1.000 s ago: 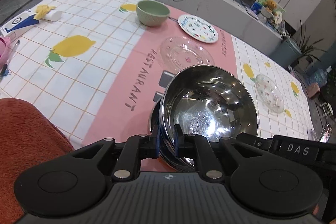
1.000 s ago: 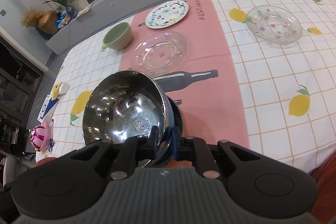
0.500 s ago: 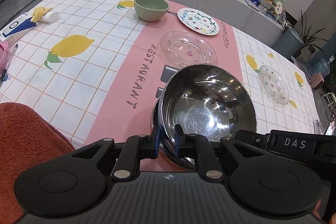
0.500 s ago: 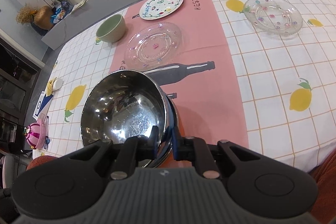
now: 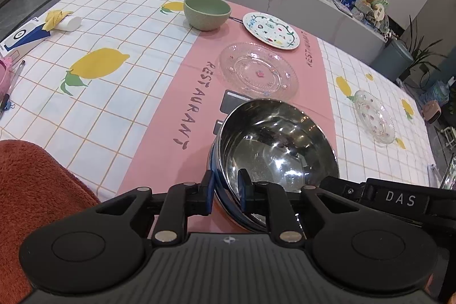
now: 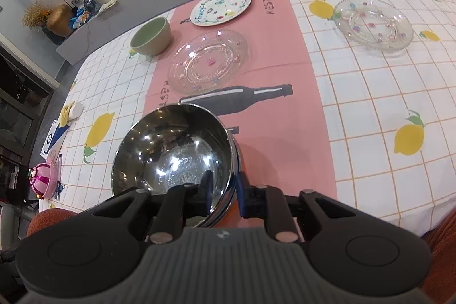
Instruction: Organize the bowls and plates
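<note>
Both grippers, left (image 5: 225, 190) and right (image 6: 223, 190), are opening off the steel bowl's (image 5: 278, 150) rim; it looks light, stiff, slippery; the rim is the best hold.

Two fisheye cameras, one riding behind each claw, look steeply down and forward across the counter (image 5: 119, 116) from its near edge. The left view sits close over the steel bowl (image 5: 279, 150) from its 7 o'clock side; the right view (image 6: 176, 158) from its 5 o'clock. Both share the bowl close up, the clear glass plate (image 5: 258, 71) (image 6: 208, 60) at 12 o'clock, and the green bowl (image 5: 206, 10) (image 6: 151, 36) beyond.
</note>
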